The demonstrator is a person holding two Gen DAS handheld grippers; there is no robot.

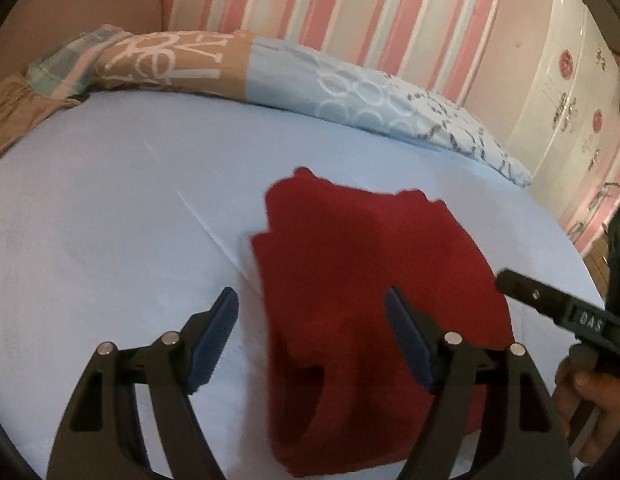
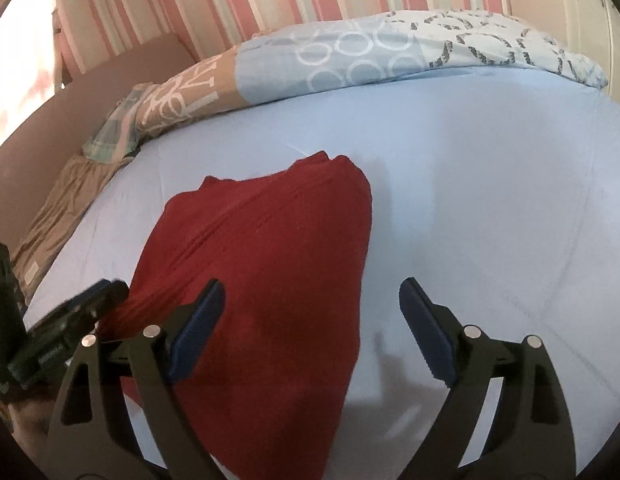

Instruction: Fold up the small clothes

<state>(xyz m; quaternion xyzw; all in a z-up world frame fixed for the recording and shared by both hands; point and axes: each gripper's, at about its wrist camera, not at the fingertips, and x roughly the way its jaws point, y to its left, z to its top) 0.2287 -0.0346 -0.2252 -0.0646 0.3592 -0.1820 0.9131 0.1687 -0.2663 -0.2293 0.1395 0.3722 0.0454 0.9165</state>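
A small red garment [image 1: 365, 264] lies folded on the light blue bed sheet [image 1: 110, 208]. It also shows in the right wrist view [image 2: 266, 280]. My left gripper [image 1: 311, 304] is open and empty, hovering over the garment's near left edge. My right gripper [image 2: 311, 296] is open and empty, over the garment's near right edge. The right gripper's finger shows at the right edge of the left wrist view [image 1: 549, 300]. The left gripper shows at the left of the right wrist view [image 2: 70, 320], close to the garment's left edge.
A patterned blue and tan pillow [image 1: 270, 72] lies along the far side of the bed, against a pink striped wall [image 1: 310, 4]. A tan cloth [image 1: 14, 112] lies at the far left. A white wardrobe [image 1: 569, 80] stands to the right.
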